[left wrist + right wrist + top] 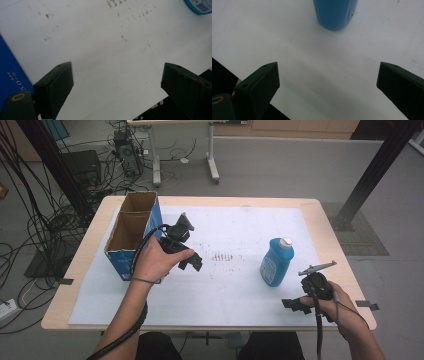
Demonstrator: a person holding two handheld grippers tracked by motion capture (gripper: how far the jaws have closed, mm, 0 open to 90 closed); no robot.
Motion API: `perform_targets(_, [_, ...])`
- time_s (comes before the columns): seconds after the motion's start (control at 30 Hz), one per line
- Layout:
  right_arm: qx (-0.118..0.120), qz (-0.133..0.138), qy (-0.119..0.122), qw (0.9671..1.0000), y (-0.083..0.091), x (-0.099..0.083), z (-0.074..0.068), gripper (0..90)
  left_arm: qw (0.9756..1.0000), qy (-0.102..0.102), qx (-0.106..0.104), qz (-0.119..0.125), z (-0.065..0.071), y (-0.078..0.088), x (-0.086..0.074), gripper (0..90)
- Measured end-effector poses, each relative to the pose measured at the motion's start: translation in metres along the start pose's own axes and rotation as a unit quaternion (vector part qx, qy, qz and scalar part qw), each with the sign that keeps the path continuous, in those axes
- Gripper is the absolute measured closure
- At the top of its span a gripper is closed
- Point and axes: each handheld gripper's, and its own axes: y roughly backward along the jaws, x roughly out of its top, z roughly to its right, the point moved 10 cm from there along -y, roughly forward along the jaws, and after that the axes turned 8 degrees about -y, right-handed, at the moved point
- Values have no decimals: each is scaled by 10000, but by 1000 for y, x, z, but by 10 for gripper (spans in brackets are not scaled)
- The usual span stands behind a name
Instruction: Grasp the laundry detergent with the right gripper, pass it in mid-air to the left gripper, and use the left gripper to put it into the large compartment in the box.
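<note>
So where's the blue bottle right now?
In the high view the blue bottle stands upright on the right half of the white sheet, just ahead of the right tongs and far across from the cardboard box.

Blue bottle (335, 13): top cut off by upper edge of right gripper view; only a corner w/ barcode at upper right of left gripper view. Box (11, 75) cut by left edge there, its print too small to read.

Blue bottle (277, 262) stands upright, well apart from open cardboard box (133, 233).
</note>
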Motion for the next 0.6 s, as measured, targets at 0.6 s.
perform_targets(0.6, [-7,11,-39,10000,-11,-4,-9,45,10000,15,-38,-14,0,-3,-5,113])
